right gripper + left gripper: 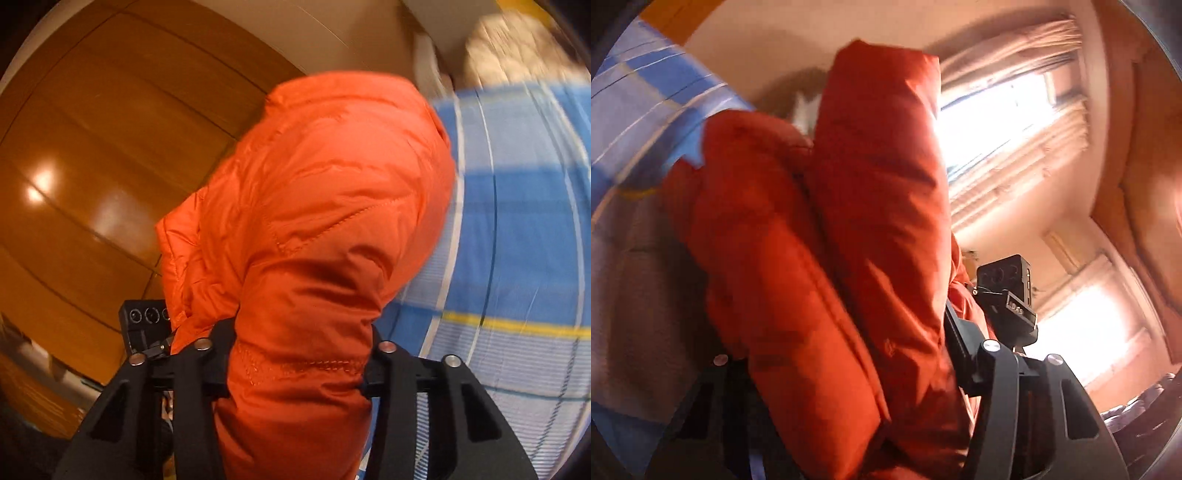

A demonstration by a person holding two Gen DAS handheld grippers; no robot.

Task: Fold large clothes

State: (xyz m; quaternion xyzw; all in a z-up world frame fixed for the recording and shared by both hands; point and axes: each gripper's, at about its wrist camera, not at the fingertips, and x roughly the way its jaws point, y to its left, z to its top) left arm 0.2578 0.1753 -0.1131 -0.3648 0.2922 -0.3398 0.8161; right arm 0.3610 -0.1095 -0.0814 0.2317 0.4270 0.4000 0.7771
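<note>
An orange padded jacket (849, 229) fills the middle of the left wrist view, bunched between the black jaws of my left gripper (846, 373), which is shut on it and holds it up in the air. In the right wrist view the same jacket (317, 221) is clamped at a stitched hem between the jaws of my right gripper (295, 369), which is shut on it. The fingertips are hidden by fabric in both views. The other gripper's camera block shows beside the jacket (1008, 291) (146, 317).
A blue checked bedsheet (517, 240) lies to the right in the right wrist view and at the upper left in the left wrist view (646, 110). Wooden wardrobe doors (92, 166) stand left. A curtained bright window (1004, 122) is ahead.
</note>
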